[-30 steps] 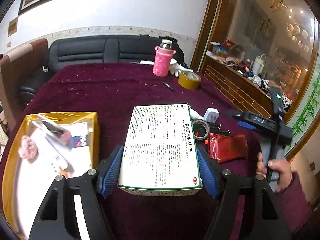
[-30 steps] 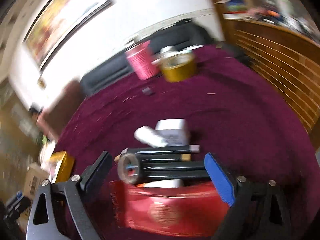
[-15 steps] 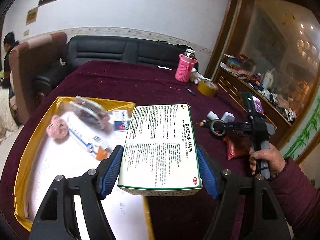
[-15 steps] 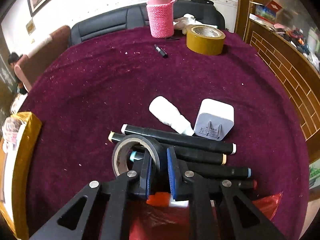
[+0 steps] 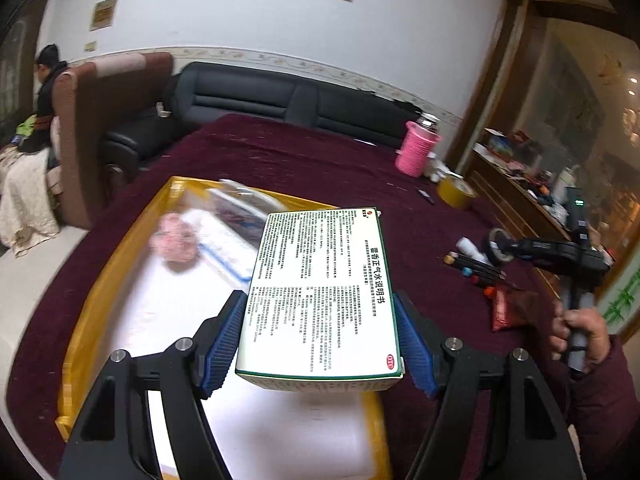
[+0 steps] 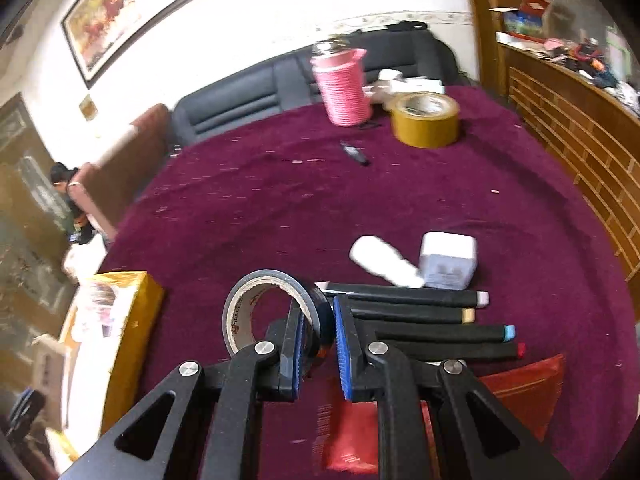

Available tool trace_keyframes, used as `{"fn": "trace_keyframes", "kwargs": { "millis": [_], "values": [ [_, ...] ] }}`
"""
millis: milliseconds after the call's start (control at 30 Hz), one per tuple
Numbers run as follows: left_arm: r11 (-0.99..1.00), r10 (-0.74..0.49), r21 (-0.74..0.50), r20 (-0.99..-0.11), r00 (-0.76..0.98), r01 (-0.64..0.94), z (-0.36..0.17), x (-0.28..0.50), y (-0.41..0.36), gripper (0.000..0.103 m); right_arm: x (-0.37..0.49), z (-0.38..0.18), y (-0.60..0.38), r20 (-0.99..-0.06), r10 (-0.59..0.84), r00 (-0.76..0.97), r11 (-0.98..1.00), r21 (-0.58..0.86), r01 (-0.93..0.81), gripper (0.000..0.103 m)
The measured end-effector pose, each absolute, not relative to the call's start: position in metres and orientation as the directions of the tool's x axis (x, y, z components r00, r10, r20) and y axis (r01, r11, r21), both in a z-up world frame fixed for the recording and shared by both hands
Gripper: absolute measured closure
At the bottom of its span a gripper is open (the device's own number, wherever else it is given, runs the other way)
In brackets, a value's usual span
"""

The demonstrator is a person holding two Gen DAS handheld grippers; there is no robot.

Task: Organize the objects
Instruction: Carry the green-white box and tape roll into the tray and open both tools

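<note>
Since a second ago we have carried the medicine box [image 5: 320,292] leftward, from above the bare cloth to above the yellow tray [image 5: 120,248], and our right gripper [image 6: 316,344], whose jaws then stood wide, has closed on the roll of black tape [image 6: 276,312] and lifted it off the markers [image 6: 420,320].

The medicine box sits flat between the blue pads [image 5: 224,340] of our left gripper [image 5: 318,344], clamped on its two long sides, its printed face up. It hangs over the near right part of the tray, whose white floor shows beneath it. Farther left in the tray lie a pink fuzzy thing [image 5: 176,240] and a few blurred packets.

In the right wrist view the jaws are together on the wall of the tape roll, one pad inside the ring and one outside, and the roll stands on edge above the maroon tablecloth [image 6: 320,200]. Just to the right of it, four black markers lie side by side, their coloured caps pointing right. Beyond them sit a white bottle [image 6: 384,260] on its side and a white charger block [image 6: 448,260], close together. A red foil pouch [image 6: 520,392] lies nearest, under the gripper.

At the far side of the table stand a flask in a pink knitted sleeve [image 6: 344,88] and a roll of yellow-brown tape [image 6: 424,120], with a small dark pen [image 6: 354,154] in front of them. A black sofa [image 5: 280,100] runs behind the table.
</note>
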State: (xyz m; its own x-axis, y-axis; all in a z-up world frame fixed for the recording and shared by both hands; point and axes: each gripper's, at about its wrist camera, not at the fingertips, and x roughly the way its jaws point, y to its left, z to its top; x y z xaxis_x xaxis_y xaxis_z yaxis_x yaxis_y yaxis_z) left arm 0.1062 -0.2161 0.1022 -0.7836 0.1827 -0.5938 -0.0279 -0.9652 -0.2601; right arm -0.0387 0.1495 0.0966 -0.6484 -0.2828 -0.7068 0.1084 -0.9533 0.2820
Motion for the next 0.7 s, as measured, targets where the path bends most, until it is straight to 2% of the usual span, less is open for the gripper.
{"fn": "trace_keyframes", "kwargs": {
  "millis": [300,700],
  "values": [
    [-0.964,0.026,-0.221,-0.625,-0.780,0.145,0.102,0.122,-0.275,0.032,-0.016,0.121,0.060,-0.661,-0.474,-0.581,-0.880,0.353,0.316,0.087],
    [-0.973,-0.017,-0.141,-0.745,-0.667,0.182,0.066,0.088,-0.299,0.032,0.010,0.094,-0.076,-0.705,-0.611,-0.360,-0.764,0.407,0.501,0.087]
  ]
}}
